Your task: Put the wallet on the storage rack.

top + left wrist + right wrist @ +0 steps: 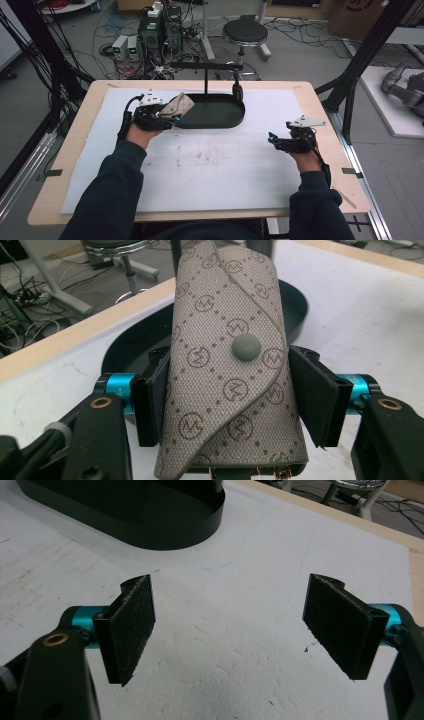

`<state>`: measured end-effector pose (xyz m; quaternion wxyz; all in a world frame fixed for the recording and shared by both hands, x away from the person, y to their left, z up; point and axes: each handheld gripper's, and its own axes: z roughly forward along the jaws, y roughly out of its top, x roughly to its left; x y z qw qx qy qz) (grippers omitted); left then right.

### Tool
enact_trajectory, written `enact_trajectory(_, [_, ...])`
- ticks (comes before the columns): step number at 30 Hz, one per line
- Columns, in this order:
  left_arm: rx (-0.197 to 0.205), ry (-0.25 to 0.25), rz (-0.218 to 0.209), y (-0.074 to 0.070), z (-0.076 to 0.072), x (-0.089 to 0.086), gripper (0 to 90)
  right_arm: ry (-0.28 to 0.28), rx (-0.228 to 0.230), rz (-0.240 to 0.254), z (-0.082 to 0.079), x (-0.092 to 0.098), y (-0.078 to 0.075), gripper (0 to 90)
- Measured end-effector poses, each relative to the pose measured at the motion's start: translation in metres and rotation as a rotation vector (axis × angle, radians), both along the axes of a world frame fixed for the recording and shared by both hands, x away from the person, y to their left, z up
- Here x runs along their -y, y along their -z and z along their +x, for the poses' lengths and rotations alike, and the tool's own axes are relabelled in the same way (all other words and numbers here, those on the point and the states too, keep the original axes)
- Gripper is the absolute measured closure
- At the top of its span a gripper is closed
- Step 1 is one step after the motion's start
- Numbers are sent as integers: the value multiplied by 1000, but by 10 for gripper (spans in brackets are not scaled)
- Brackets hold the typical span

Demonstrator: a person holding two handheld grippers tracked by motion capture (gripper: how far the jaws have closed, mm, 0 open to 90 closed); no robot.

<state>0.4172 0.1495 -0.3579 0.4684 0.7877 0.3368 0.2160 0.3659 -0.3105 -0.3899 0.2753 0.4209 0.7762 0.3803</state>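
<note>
A beige monogram pouch (180,105) with a grey snap button is clamped between the jaws of my left gripper (171,115), just above the left end of the black oval tray (220,121). In the left gripper view the pouch (220,315) stands lengthwise between the pads (152,400) of that gripper (227,395), with the tray (125,342) behind it. My right gripper (272,139) rests low at the right of the white mat (225,170). Its jaws stand wide apart with nothing between them (230,625), and the tray (150,527) lies ahead of it.
A thin black post with a crossbar (206,75) rises from the tray, and a dark piece (237,91) hangs at its right end. The mat covers a wooden table (320,115). Behind the table are a stool (244,32), computers and cables on the floor.
</note>
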Motion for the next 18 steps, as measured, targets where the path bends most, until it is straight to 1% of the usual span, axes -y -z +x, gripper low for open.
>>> enact_trajectory(6, [7,3,40,4,25,15,379,-1,-3,4,1,0,0,215])
enact_trajectory(10, [-5,-6,66,16,40,24,378,-4,-2,7,0,0,0,214])
enact_trajectory(12, [-16,-12,72,21,47,27,378,-2,-1,9,-1,0,0,214])
enact_trajectory(14, [-22,-23,59,26,53,30,378,-3,-3,13,-1,0,0,214])
enact_trajectory(18, [-43,-42,55,35,63,35,378,0,-1,18,-1,1,0,214])
